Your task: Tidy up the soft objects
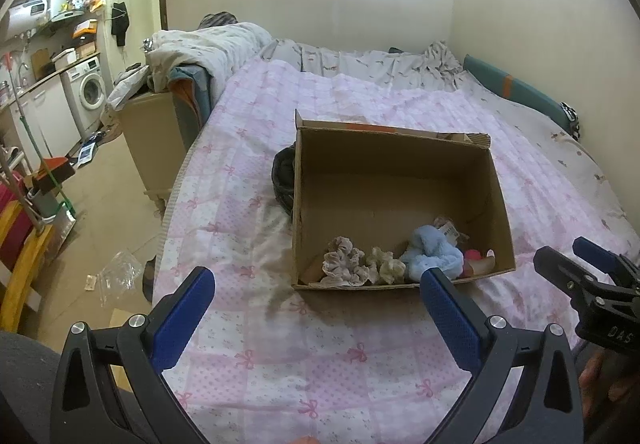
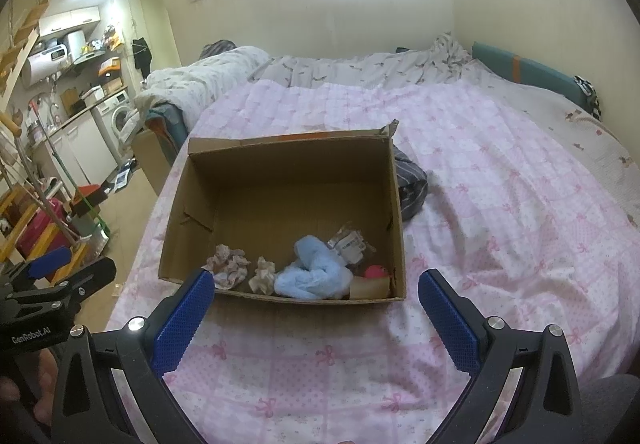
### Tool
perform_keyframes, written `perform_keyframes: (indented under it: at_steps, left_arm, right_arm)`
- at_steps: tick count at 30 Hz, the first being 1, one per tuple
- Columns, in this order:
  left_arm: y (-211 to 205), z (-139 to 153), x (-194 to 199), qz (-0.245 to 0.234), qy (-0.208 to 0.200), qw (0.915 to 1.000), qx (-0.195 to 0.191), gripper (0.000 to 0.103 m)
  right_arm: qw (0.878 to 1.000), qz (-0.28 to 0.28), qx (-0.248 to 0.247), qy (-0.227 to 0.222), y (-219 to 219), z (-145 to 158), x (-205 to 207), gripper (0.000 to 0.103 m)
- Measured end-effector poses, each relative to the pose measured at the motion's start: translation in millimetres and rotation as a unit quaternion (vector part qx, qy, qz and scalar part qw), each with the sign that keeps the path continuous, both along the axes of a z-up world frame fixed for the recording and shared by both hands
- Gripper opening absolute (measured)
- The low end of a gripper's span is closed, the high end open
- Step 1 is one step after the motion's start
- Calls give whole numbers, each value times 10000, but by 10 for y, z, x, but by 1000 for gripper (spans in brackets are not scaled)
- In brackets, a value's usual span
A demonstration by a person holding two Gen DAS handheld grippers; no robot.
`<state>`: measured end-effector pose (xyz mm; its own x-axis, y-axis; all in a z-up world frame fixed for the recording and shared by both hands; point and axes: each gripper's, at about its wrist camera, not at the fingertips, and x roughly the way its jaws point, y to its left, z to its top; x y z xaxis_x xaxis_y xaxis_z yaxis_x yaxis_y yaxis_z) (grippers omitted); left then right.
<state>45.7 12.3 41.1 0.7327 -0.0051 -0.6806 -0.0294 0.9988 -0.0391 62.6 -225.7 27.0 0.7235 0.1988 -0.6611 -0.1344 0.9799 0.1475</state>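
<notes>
An open cardboard box [image 1: 496, 180] [image 2: 394, 212] stands on the pink bedspread. Along its near wall lie a pinkish scrunchie [image 1: 345, 262] [image 2: 229, 265], a cream scrunchie [image 1: 386, 264] [image 2: 263, 274], a fluffy light-blue soft item [image 1: 434, 250] [image 2: 316, 272], a tagged packet [image 1: 448, 229] [image 2: 350, 242] and a small red thing [image 1: 472, 255] [image 2: 375, 271]. My left gripper [image 1: 316, 286] is open and empty, just short of the box's near wall. My right gripper [image 2: 316, 286] is open and empty too; it shows at the right edge of the left wrist view [image 1: 576, 256].
A dark striped cloth [image 1: 282, 180] [image 2: 412, 188] lies against the box's side on the bed [image 1: 360, 364] [image 2: 520, 204]. A rumpled duvet [image 1: 208, 48] is piled at the far left. The bed's left edge drops to a floor with litter [image 1: 116, 276], a washing machine [image 1: 90, 92] and brooms.
</notes>
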Motion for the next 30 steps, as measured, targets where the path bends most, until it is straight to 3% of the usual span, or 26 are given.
perform_keyframes:
  at_steps: [30]
  left_arm:
    - [-6, -26, -8, -42, -4, 10000, -25, 103]
  right_arm:
    - [10000, -2, -12, 41, -10, -25, 30, 103]
